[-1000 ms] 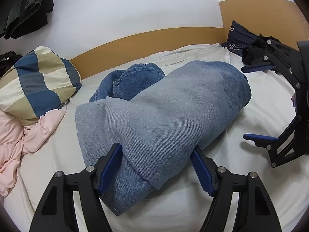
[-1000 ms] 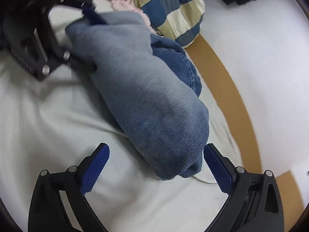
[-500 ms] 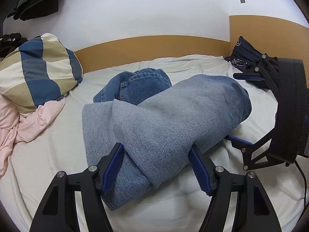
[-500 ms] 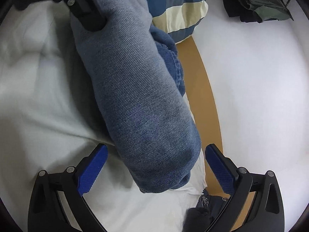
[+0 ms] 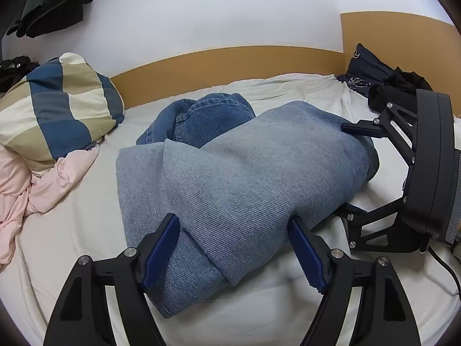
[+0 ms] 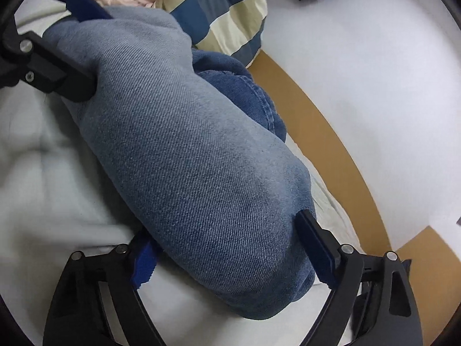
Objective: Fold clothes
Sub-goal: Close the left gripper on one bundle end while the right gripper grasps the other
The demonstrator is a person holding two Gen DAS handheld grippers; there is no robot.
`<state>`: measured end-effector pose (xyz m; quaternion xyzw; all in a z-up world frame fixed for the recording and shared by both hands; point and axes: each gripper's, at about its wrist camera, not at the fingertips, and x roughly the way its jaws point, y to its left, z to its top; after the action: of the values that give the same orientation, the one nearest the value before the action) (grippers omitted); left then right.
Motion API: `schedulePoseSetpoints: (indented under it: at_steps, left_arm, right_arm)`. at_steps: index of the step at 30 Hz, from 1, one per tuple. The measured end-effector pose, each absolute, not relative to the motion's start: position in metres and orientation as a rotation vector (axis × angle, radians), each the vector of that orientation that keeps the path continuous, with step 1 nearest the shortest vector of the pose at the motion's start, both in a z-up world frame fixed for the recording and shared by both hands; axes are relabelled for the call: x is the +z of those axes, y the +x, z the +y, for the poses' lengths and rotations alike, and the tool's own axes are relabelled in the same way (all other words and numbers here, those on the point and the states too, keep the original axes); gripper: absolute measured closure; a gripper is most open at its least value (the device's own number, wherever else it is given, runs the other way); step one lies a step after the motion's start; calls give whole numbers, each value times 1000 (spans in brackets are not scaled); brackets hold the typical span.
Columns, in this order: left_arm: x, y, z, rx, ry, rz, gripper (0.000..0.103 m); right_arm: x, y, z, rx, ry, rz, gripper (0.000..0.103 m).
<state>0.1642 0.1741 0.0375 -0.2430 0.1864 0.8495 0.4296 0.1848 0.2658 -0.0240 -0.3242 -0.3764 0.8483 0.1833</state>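
Note:
A thick folded bundle of blue jeans (image 5: 245,178) lies on the white bed sheet (image 5: 86,225). Its pale inner denim faces up and a darker blue part (image 5: 207,112) bunches at the far side. My left gripper (image 5: 233,242) has its blue pads pressed on both sides of the near end of the bundle. My right gripper (image 6: 230,248) clamps the other end of the jeans (image 6: 187,150); it also shows in the left wrist view (image 5: 357,170), at the right. The left gripper (image 6: 77,43) appears at the upper left of the right wrist view.
A blue, cream and tan checked pillow (image 5: 54,106) and a pink cloth (image 5: 37,184) lie at the left. Dark clothes (image 5: 374,80) sit in the far right corner. A tan board (image 5: 230,63) runs along the white wall. Dark garments (image 5: 52,3) hang at upper left.
My right gripper has moved in onto the far end of the jeans bundle and closed against it. My left gripper has kept its hold on the near end.

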Motion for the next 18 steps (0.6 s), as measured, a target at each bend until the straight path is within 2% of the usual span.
schedulePoseSetpoints:
  at_steps: [7, 18]
  left_arm:
    - [43, 172, 169, 2105, -582, 477, 22]
    - [35, 194, 162, 2066, -471, 640, 22]
  right_arm:
    - [-22, 189, 264, 2451, -872, -979, 18]
    - [-15, 184, 254, 2478, -907, -939, 18]
